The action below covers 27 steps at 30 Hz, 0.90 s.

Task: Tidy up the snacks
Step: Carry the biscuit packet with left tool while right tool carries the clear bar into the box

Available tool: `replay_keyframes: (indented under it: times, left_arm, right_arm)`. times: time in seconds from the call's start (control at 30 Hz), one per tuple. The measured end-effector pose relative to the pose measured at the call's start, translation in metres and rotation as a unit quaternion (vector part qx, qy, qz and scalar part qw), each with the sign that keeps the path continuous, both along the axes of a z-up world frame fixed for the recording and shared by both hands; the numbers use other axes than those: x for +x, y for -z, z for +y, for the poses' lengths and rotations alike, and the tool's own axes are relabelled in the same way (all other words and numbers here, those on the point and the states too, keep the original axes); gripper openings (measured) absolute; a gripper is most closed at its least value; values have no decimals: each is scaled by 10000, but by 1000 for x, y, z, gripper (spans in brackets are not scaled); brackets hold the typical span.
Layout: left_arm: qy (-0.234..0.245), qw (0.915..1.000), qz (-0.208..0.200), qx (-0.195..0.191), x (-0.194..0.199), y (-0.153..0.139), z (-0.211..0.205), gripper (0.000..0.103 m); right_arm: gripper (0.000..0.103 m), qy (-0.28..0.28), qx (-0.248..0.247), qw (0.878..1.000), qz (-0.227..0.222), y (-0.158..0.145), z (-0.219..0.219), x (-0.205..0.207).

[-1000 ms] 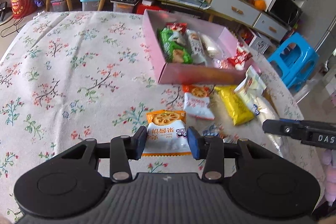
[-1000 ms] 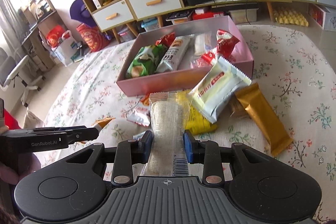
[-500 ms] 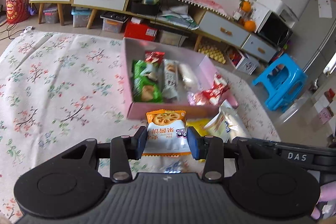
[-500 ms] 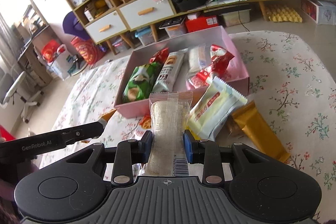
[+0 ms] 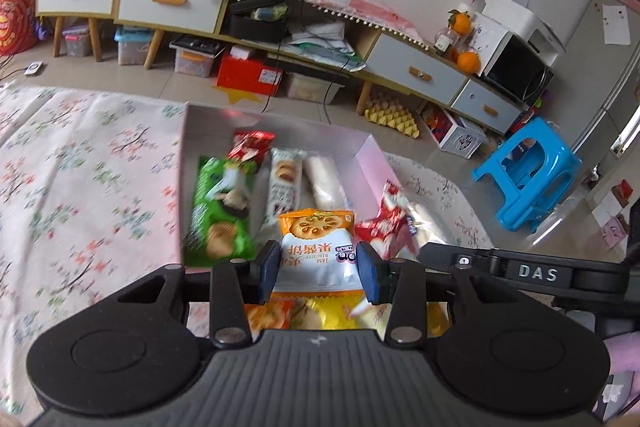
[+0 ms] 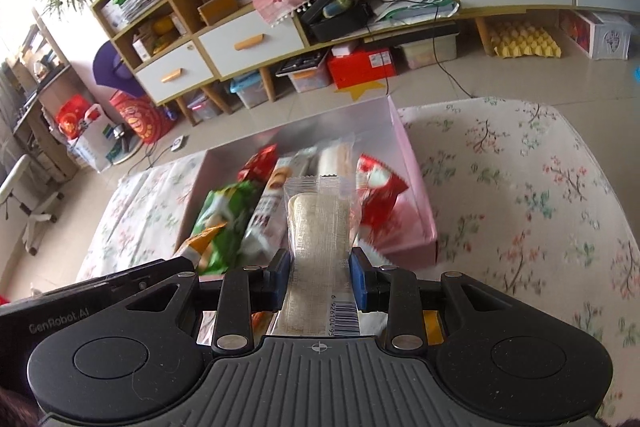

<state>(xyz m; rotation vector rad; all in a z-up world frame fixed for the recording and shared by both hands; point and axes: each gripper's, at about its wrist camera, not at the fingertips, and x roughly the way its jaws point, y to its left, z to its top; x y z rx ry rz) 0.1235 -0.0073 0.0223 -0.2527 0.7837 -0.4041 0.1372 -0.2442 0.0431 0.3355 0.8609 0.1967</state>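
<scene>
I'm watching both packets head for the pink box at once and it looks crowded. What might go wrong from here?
1. The left hand-held gripper and right hand-held gripper travel side by side, so they may bump over the pink box.
2. The box already holds several packets, so the orange biscuit packet could land on top and slide out.
3. The clear wafer packet is pinched only near its lower end and may droop or slip.

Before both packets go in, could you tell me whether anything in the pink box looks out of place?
The red packet sits askew, propped against the right wall of the pink box, while the other snacks lie roughly in a row along the box.
</scene>
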Motion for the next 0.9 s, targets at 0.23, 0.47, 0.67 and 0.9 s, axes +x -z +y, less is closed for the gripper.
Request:
replay_keyframes:
  times: [0.23, 0.47, 0.67, 0.9]
  left_arm:
    - [-29, 9997, -194, -119, 16, 21, -13, 38]
    - [4, 9996, -241, 131, 33, 36, -31, 38]
    - [61, 9989, -256, 392, 37, 43, -38, 38]
    - [254, 9983, -89, 520, 40, 51, -43, 38]
  right_arm:
    - [30, -6, 92, 9998, -151, 9, -6, 33]
    - [30, 142, 171, 9995, -234, 19, -22, 65]
    - [30, 212, 145, 9991, -331, 31, -29, 86]
    - [30, 233, 79, 9990, -385, 44, -28, 101]
